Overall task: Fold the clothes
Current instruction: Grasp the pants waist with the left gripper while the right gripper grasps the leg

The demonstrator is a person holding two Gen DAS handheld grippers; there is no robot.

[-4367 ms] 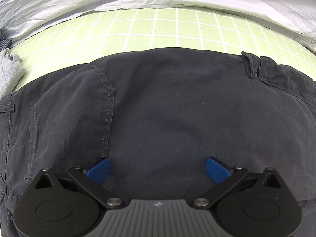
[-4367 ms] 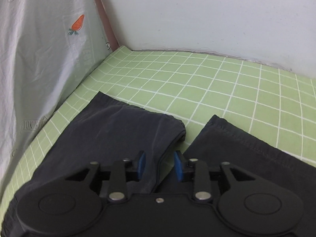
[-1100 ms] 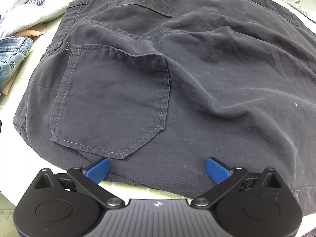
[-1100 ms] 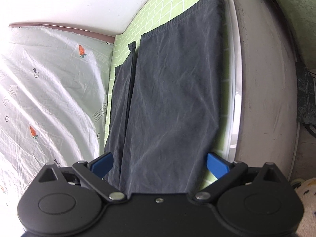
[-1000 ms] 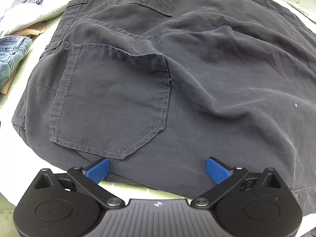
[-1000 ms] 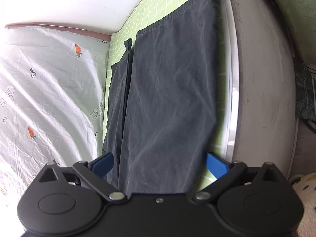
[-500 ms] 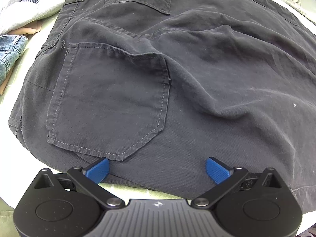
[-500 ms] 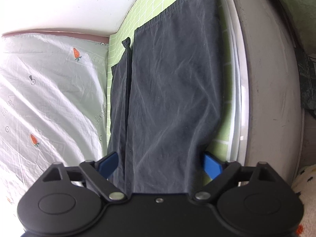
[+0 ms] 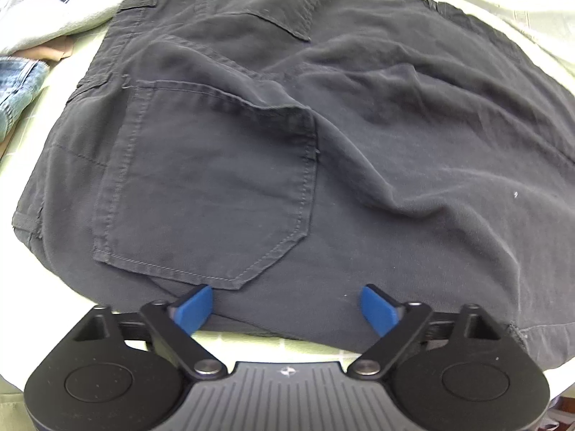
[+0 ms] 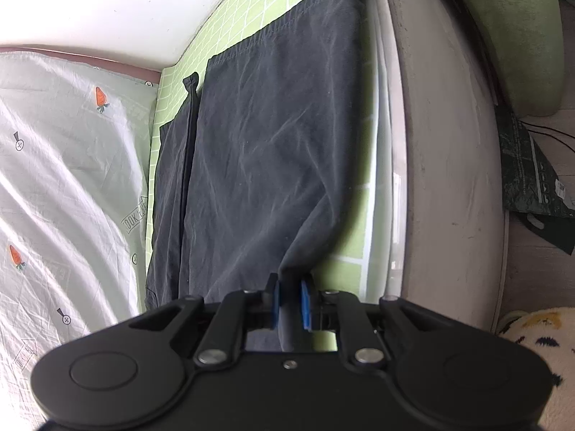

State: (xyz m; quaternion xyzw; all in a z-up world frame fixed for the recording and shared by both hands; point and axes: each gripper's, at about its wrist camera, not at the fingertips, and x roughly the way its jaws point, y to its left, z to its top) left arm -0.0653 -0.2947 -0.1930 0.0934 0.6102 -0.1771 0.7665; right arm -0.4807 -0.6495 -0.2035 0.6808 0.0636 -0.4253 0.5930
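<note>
Trousers: dark, spread flat on bed, unfolded; folding barely begun. Right gripper jaws closing, pinching leg edge. Left gripper jaws wide, closing over seat hem, not gripping.

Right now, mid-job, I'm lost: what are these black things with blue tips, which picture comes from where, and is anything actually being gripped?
There is no robot arm. A person holds a hand-held two-finger clamp in each hand, and a fisheye camera on each looks forward along its blue-padded fingers.

The left wrist view looks down on the seat end of the dark trousers, back pocket up, on a green checked sheet. The left gripper has its jaws wide and closing, with the trousers' near edge between them but not yet pinched.

The right wrist view looks along the trouser legs toward the wall. The right gripper is closing, with a bunch of the leg's edge between its pads.

Other clothes lie at the far left.
</note>
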